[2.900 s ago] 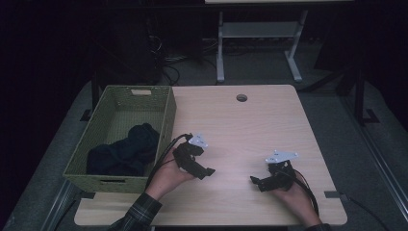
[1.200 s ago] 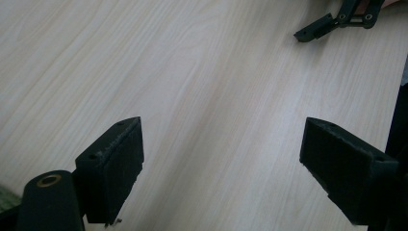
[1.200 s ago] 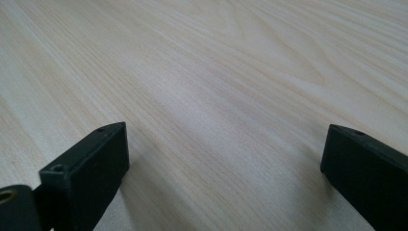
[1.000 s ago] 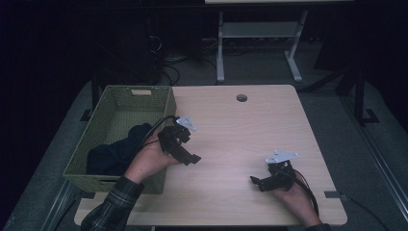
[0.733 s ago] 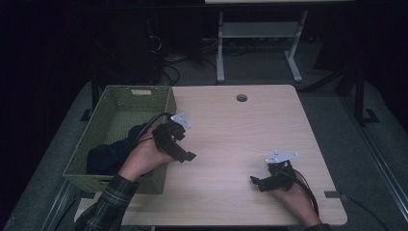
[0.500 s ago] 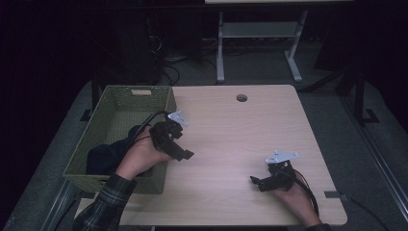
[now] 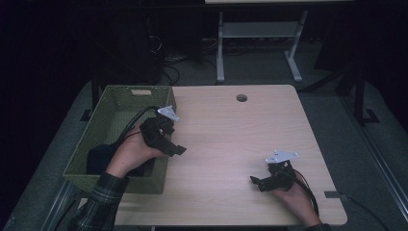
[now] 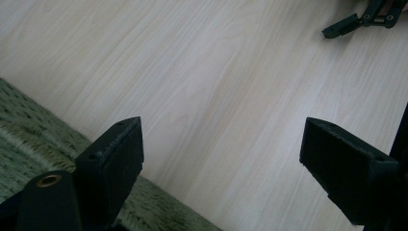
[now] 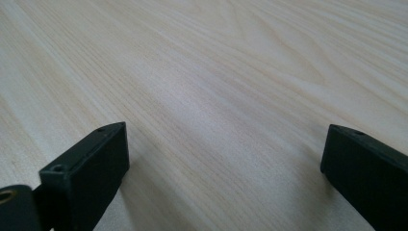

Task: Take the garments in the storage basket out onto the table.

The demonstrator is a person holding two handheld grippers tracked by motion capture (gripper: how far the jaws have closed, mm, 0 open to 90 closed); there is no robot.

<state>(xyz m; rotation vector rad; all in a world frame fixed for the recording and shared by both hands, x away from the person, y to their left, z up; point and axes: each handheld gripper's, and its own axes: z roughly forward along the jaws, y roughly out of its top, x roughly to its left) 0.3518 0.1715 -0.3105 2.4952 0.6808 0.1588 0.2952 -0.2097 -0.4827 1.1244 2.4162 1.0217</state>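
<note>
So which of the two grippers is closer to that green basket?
The left. The left gripper hangs right over the green basket's right rim, jaws open. The right gripper rests far off on the table's near right part.

No readable text, label or number anywhere.

1. A light wooden table [image 7: 231,130] stands in the middle of a dim room, with a round cable hole [image 7: 241,97] near its 12 o'clock edge.
2. Grey carpet floor [image 7: 332,110] surrounds it; the walls lie in darkness.
3. At 12 o'clock, a pale metal desk frame [image 7: 260,33] stands behind.
4. At 11 o'clock, loose cables [image 7: 166,60] lie on the floor.
5. At 3 o'clock, a dark stand leg [image 7: 361,103] rises.
</note>
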